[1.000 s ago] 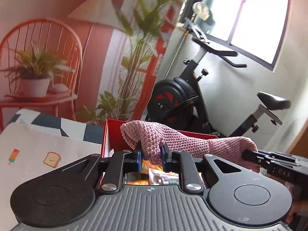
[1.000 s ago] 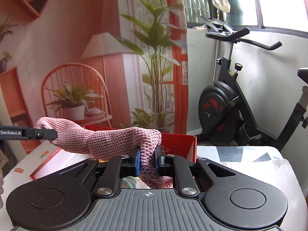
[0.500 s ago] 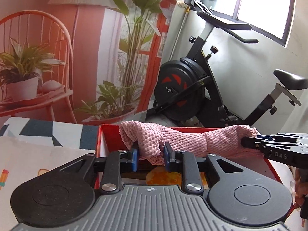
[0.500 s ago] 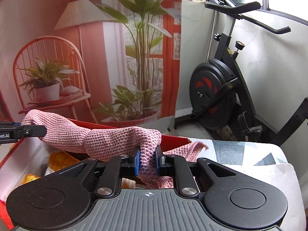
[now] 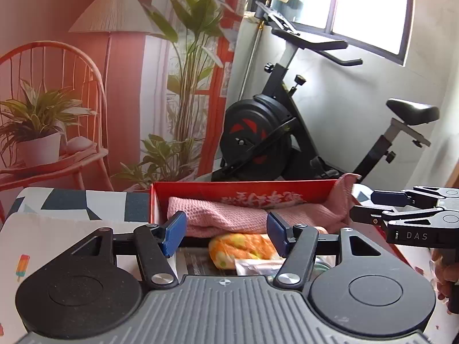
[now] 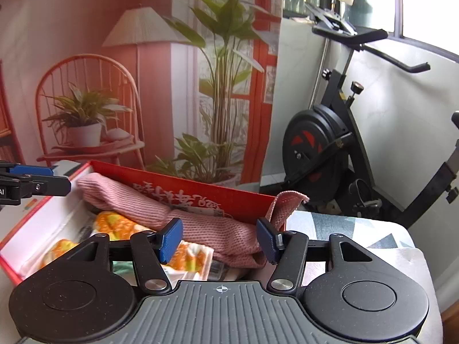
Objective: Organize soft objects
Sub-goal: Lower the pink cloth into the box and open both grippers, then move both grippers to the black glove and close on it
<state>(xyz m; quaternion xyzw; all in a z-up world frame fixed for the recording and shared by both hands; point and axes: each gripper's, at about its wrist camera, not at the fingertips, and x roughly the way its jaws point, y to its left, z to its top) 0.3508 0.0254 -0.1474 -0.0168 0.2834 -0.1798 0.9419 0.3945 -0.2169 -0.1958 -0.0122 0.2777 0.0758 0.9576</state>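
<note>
Both the left gripper and right gripper have fingers spread, empty. Pink knit cloth in the red box, centre frame, looks floppy and light; I'd pinch its draped corner.

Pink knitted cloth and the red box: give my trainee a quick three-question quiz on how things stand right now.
1. True or false: the left gripper is clamped on the pink cloth.
2. Where does the cloth lie? A) on the chair B) in the red box C) on the floor
3. Fill in: one corner of the cloth hangs over the box's ____ wall, seen from the right gripper.

Key: 1 false, both grippers are open; 2 B; 3 right.
</note>
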